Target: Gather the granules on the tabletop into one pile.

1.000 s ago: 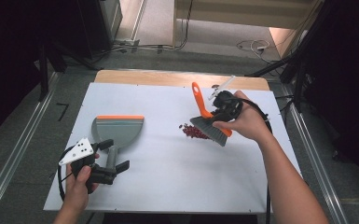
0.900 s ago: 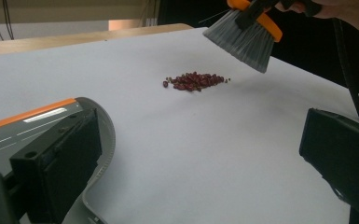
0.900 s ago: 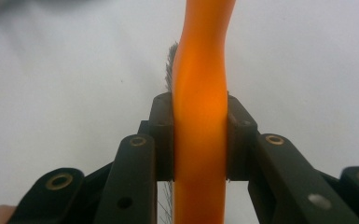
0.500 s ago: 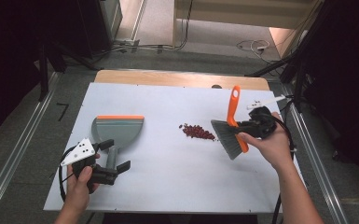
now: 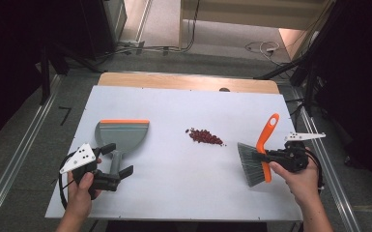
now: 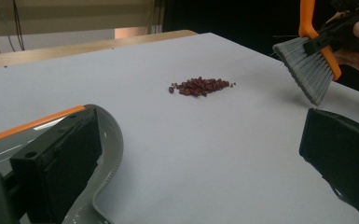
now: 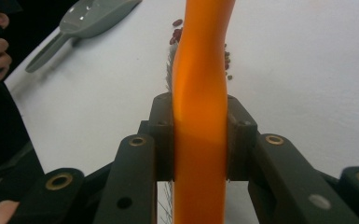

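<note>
A small heap of dark red beans [image 5: 204,137] lies near the middle of the white table [image 5: 183,193], loosely spread. The right gripper [image 5: 270,155] is clamped on the orange handle of a hand brush [image 5: 257,162] — its grey bristles point toward the beans, just right of them, close to the table's right edge. The grey dustpan [image 5: 121,137], orange-lipped, sits well left of the beans; the left gripper [image 5: 118,162] has its jaws apart on either side of the pan's handle. Bare tabletop lies between pan and beans.
</note>
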